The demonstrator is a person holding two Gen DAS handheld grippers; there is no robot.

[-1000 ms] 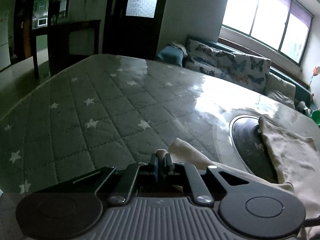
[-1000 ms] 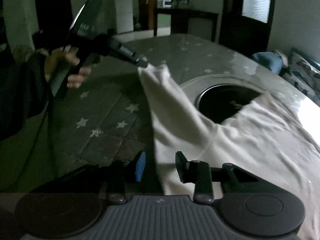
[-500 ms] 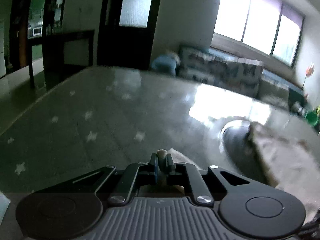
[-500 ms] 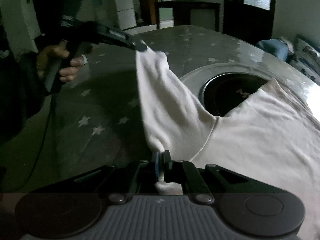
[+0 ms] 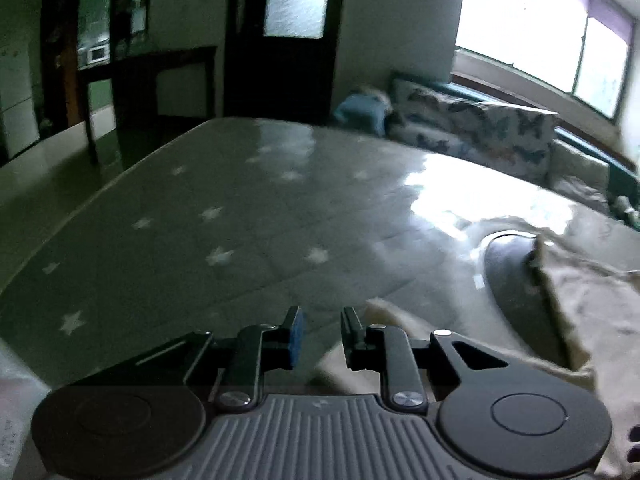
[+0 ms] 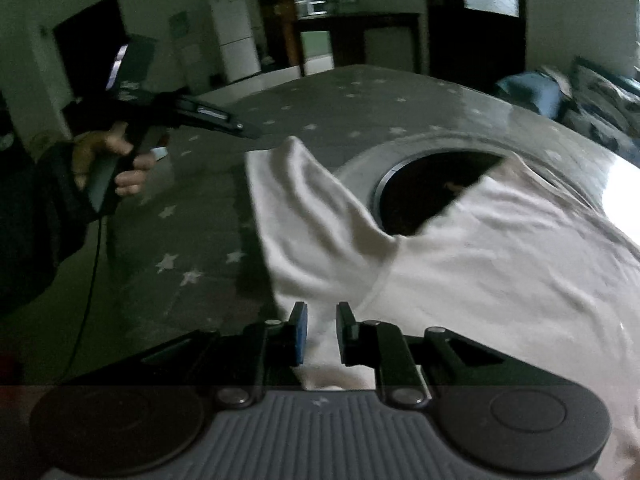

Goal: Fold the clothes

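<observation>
Both tongs (image 5: 320, 336) newly off shirt (image 6: 480, 272)

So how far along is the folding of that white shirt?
Early, I'd say. Done: the white shirt is spread on the star-patterned table, partly over a round dark opening, its sleeve laid out. In hand: nothing gripped; the left gripper and right gripper are both opening, pads clear of the cloth. Left: no finished fold shows yet, so the folding itself.

Dim, blurred fisheye views; window (image 5: 560, 32) glare.
</observation>
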